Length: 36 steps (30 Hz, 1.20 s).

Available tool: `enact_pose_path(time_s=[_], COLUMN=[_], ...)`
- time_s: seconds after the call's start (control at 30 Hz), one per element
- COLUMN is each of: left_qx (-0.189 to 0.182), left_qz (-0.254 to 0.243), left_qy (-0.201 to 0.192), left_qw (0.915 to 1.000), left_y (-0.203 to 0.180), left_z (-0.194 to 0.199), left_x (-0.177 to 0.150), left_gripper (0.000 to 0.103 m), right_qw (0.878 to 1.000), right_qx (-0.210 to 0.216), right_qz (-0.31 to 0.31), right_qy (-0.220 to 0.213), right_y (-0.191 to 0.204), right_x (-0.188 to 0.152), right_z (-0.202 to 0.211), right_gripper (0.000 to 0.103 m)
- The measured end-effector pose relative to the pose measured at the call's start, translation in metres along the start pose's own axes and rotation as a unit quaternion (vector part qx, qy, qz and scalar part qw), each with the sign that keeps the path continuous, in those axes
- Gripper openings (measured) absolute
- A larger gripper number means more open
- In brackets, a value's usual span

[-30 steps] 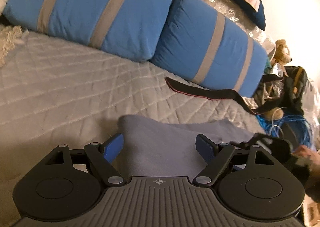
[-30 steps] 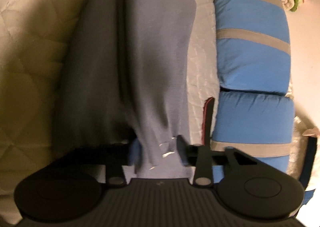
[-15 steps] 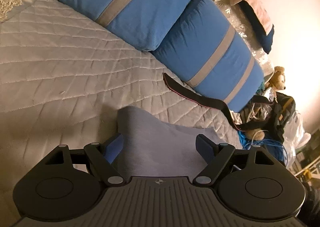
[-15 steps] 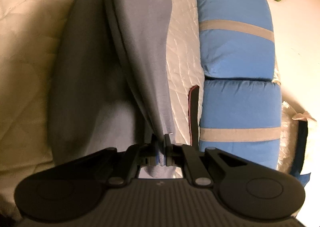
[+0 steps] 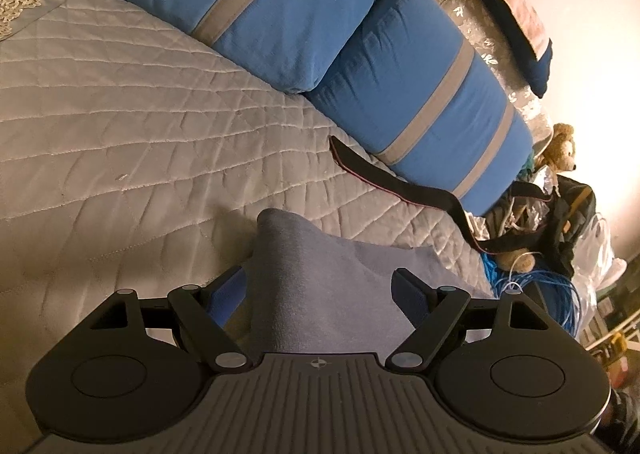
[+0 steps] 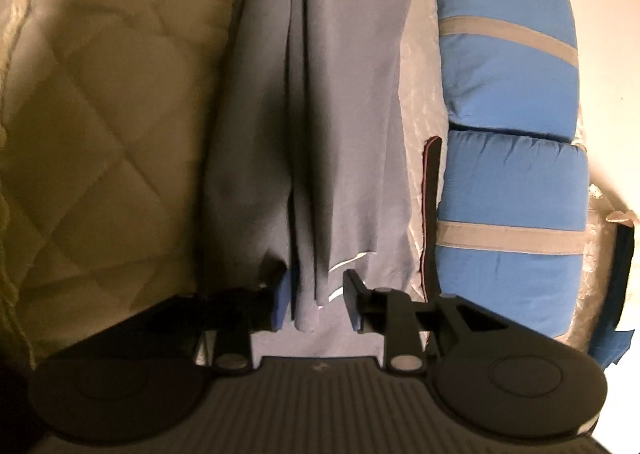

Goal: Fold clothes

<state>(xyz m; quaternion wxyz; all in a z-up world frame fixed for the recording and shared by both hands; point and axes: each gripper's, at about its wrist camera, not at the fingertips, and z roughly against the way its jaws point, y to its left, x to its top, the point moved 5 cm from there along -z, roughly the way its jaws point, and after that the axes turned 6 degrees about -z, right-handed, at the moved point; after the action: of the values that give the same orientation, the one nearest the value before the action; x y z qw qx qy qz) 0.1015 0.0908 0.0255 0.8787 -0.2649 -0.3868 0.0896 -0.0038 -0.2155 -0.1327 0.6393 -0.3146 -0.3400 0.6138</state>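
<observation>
Right wrist view showed the right gripper (image 6: pixel 316 296) with its jaws just opened off a raised fold of the grey-blue garment (image 6: pixel 320 102), which ran up the middle of the frame along the quilted bedspread (image 6: pixel 100 102) and stood between the parted pads, seemingly clear of both. Lower centre in the left wrist view, the left gripper (image 5: pixel 320 288) stood wide open around the garment's other end, gripping nothing. That looked like the release after a lengthwise fold; next, I judged, both grippers needed fresh holds for a crosswise fold.
</observation>
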Motion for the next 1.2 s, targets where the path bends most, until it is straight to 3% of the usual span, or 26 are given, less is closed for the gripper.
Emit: enact_pose_path(time_s=[0.17, 0.37, 0.47, 0.57, 0.67, 0.83, 1.03, 1.07, 1.1, 1.2], left_qx=[0.001, 0.003, 0.001, 0.001, 0.006, 0.014, 0.022, 0.023, 0.023, 0.013], left_qz=[0.002, 0.007, 0.007, 0.006, 0.005, 0.01, 0.008, 0.01, 0.012, 0.02], left_qy=[0.003, 0.004, 0.007, 0.007, 0.005, 0.004, 0.011, 0.014, 0.017, 0.025], left_qw=[1.0, 1.0, 1.0, 1.0, 1.0, 0.9998, 0.9997, 0.9996, 0.9995, 0.9994], left_y=[0.0, 0.002, 0.003, 0.003, 0.005, 0.007, 0.01, 0.012, 0.014, 0.019], left_z=[-0.002, -0.003, -0.004, -0.004, -0.004, -0.005, -0.007, -0.009, -0.01, -0.016], left_x=[0.0, 0.0, 0.0, 0.0, 0.0, 0.0, 0.001, 0.002, 0.002, 0.005], left_gripper=[0.079, 0.079, 0.079, 0.079, 0.079, 0.079, 0.079, 0.079, 0.079, 0.079], right_qw=[1.0, 0.999, 0.998, 0.997, 0.996, 0.997, 0.998, 0.998, 0.999, 1.0], right_qx=[-0.011, -0.015, -0.014, -0.026, -0.039, -0.004, 0.009, 0.012, 0.013, 0.006], right_qz=[0.014, 0.039, 0.05, 0.066, 0.075, 0.082, 0.059, 0.053, 0.045, 0.022], right_qy=[-0.007, -0.021, -0.033, -0.029, -0.02, -0.001, 0.015, 0.016, 0.016, 0.012], right_y=[0.001, 0.004, 0.002, -0.01, -0.022, -0.005, 0.005, 0.005, 0.005, 0.006], right_x=[-0.002, -0.002, -0.003, -0.001, -0.001, -0.007, -0.013, -0.013, -0.014, -0.014], right_z=[-0.01, -0.009, -0.009, -0.009, -0.003, 0.001, -0.002, -0.003, -0.003, -0.002], right_gripper=[0.039, 0.037, 0.012, 0.004, 0.004, 0.004, 0.004, 0.008, 0.023, 0.034])
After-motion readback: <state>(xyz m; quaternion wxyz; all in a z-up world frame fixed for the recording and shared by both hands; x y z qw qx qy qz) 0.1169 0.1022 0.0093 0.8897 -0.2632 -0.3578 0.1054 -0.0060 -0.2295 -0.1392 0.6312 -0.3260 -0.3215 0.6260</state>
